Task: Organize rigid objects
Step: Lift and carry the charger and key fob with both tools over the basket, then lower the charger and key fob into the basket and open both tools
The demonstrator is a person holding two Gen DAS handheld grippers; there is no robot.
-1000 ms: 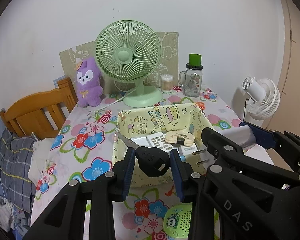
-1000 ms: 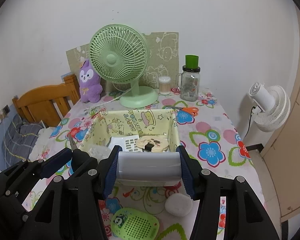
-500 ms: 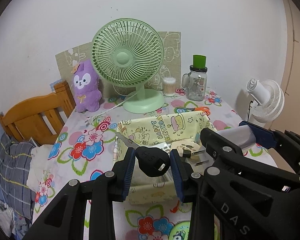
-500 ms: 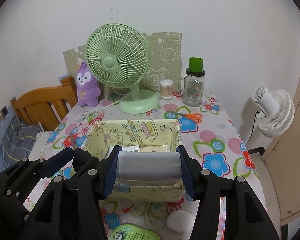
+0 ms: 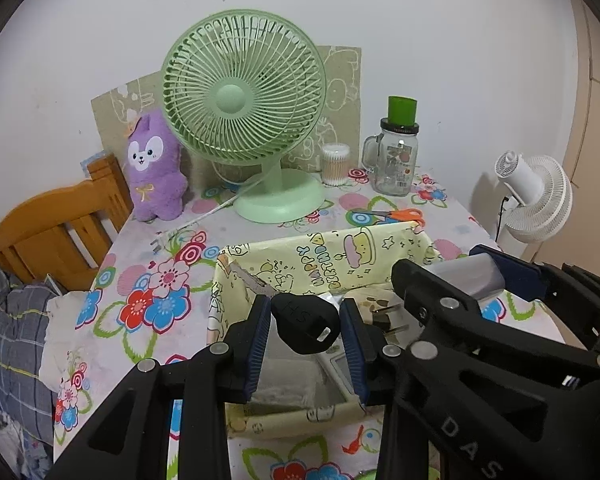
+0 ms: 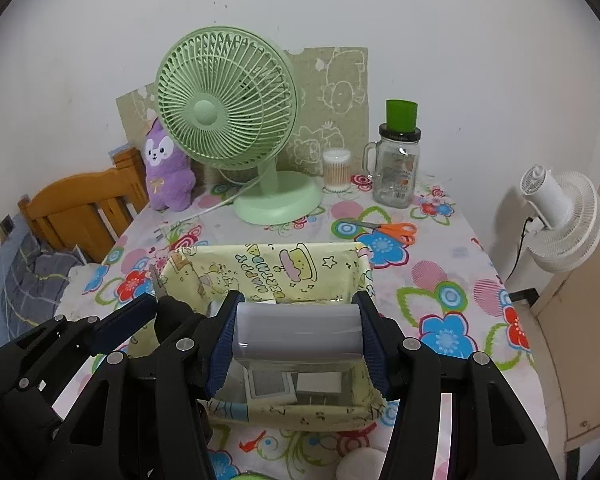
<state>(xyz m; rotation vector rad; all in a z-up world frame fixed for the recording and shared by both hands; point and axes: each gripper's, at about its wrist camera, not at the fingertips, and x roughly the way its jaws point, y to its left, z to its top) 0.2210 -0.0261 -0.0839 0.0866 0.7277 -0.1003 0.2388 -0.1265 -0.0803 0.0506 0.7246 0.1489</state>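
**Both grippers carrying items over the yellow box**

Floral tablecloth is covering the table in the left wrist view, with a green desk fan, a purple plush and a glass jar standing far beyond the fingers. The left gripper is clamping a black-handled tool, apparently pliers, its metal tip poking out ahead of the left finger. Directly under and past the fingertips the yellow fabric box is sitting, already holding flat items.

Seen from the right wrist, the right gripper is squeezing a pale grey cylindrical object crosswise between both pads, hovering above the box's near wall. Orange scissors are lying beyond the box.

Judging the placing step: lowering each item well inside the walls before letting go, one hand at a time, seems wisest, so the soft rim isn't snagged.
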